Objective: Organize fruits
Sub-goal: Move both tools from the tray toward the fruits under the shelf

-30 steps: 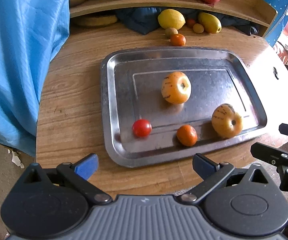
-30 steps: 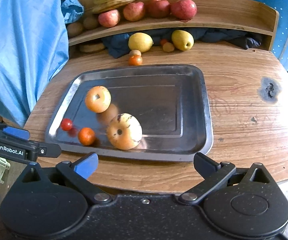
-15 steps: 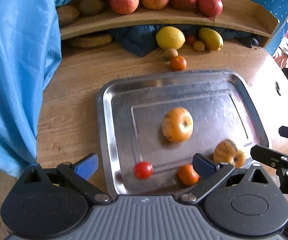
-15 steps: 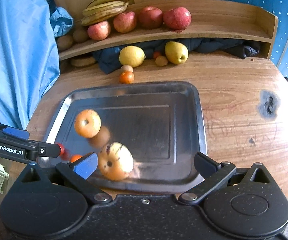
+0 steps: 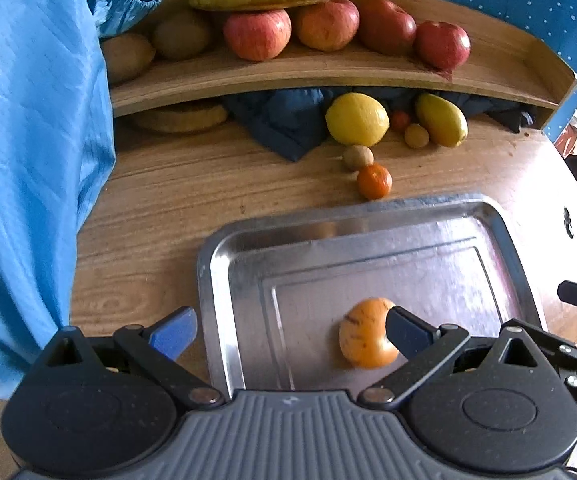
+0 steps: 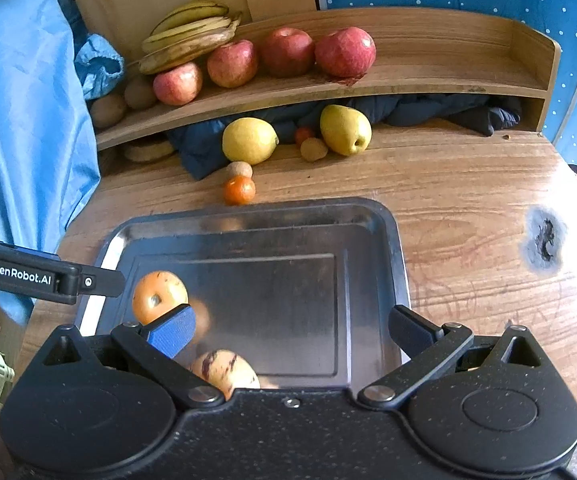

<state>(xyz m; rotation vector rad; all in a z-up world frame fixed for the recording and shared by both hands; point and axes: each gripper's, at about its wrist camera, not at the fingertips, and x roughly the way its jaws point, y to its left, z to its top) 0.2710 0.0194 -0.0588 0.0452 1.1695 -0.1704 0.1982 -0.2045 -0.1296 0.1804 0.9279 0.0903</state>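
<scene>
Hovering over steel tray (image 5: 216, 280): left gripper (image 5: 288, 330) and right gripper (image 6: 288, 330) fingers both wide, empty. Striped orange fruit (image 5: 364, 338) sits loose on tray; round, likely rolls if nudged off-centre.

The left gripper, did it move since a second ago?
Yes. The left gripper went forward toward the shelf: the shelf looks nearer, and the tray has slid down under its fingers.
</scene>
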